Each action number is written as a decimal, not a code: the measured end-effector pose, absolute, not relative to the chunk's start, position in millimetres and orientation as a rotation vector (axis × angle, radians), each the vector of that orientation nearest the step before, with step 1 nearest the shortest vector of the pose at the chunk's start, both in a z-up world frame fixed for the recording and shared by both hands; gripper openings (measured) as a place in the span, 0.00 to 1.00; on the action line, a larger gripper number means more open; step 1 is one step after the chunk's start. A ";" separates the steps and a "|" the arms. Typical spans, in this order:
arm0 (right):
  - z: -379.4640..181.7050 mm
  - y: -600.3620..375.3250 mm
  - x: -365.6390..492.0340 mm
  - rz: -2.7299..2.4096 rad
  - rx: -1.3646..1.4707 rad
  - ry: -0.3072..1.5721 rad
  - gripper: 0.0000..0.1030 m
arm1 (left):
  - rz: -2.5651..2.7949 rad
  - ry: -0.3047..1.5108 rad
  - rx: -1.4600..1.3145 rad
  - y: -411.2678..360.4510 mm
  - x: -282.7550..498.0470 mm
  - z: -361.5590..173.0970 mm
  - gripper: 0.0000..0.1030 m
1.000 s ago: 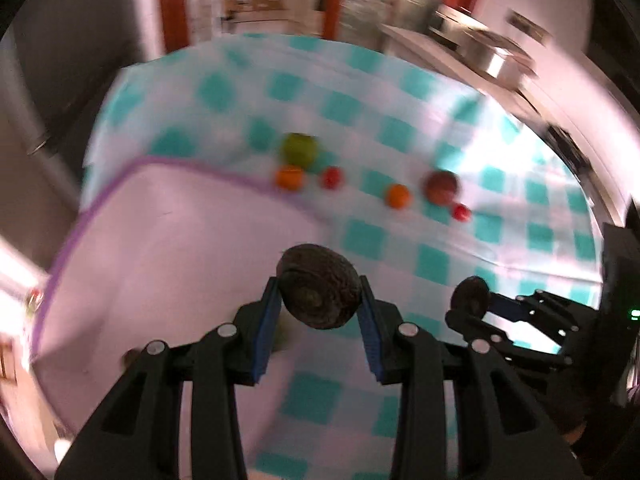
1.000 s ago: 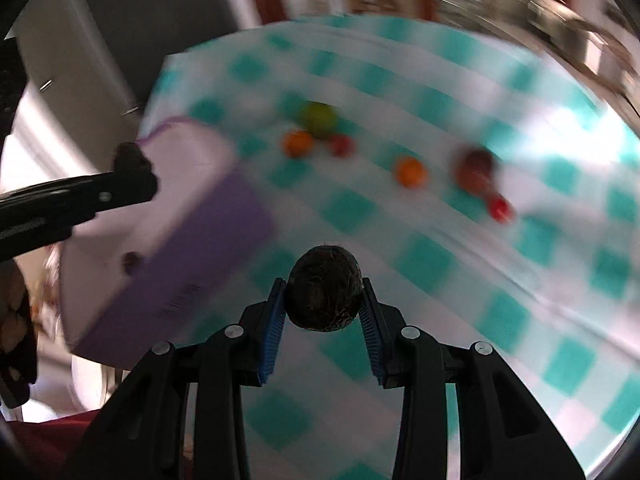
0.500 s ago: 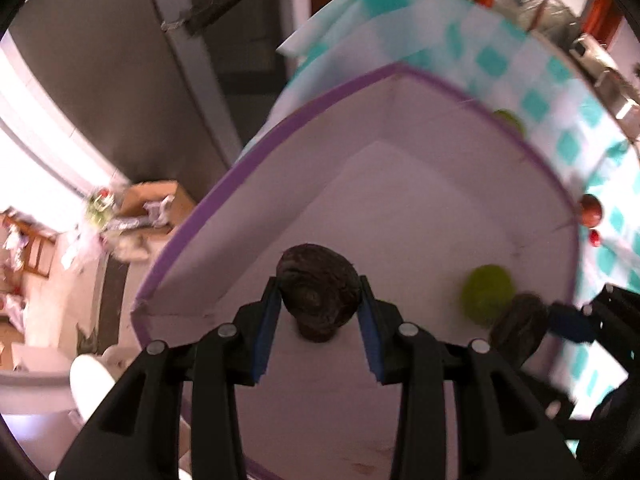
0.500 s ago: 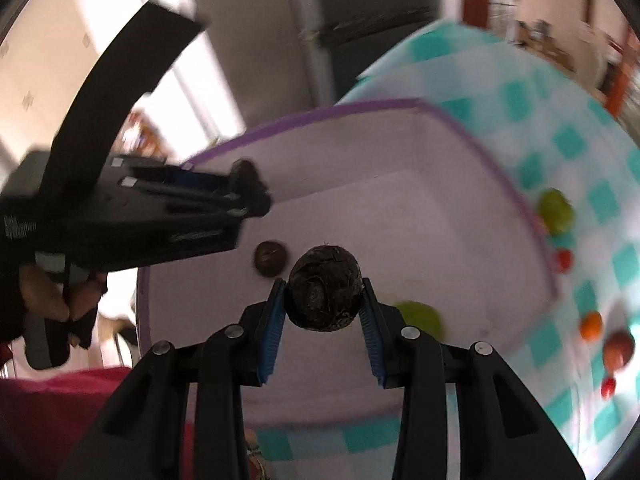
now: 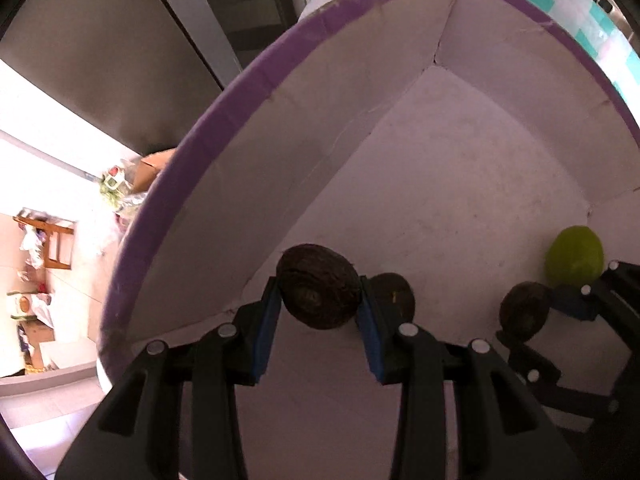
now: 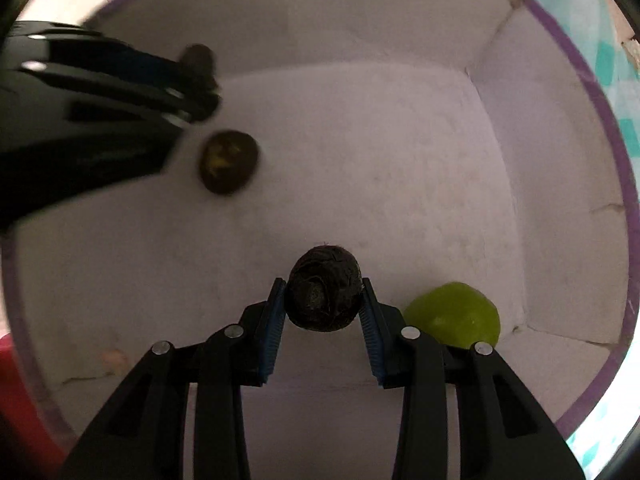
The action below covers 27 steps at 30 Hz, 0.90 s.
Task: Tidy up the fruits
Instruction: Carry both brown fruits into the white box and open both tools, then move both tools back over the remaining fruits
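Showing only rightward: loose dark fruit's (image 6: pixel 229 162) yellow blotches.

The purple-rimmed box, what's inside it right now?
In the box lie a green fruit and a dark fruit. Each gripper holds another dark fruit above the floor; the floor beneath them is hidden.

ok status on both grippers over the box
Left gripper and right gripper each shut on a dark wrinkled round fruit, over white purple-rimmed box. Green fruit, brown fruit already inside.

Two dark wrinkled fruits (image 5: pixel 318 287) (image 6: pixel 323 288) held; green fruit (image 6: pixel 454 316) in box (image 6: pixel 360 152).
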State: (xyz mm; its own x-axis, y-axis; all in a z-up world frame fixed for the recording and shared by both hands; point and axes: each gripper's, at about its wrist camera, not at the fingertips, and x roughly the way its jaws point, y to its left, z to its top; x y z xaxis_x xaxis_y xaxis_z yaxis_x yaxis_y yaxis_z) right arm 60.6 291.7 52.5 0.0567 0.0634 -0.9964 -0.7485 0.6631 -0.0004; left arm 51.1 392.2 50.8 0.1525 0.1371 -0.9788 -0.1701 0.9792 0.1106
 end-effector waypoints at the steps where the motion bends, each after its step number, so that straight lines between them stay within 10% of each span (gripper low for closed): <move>1: 50.8 292.1 62.5 0.669 -0.638 1.399 0.36 | 0.227 1.422 0.003 391.2 53.4 48.2 0.37; 11: 47.2 296.4 73.6 0.642 -0.656 1.466 0.45 | 0.164 1.521 0.047 391.1 56.9 35.9 0.38; 18: 60.9 288.5 66.9 0.642 -0.616 1.416 0.75 | 0.132 1.493 0.046 388.3 53.1 43.5 0.67; 27: 113.8 260.5 48.1 0.751 -0.506 1.206 0.79 | 0.137 1.249 -0.024 385.7 47.5 92.3 0.78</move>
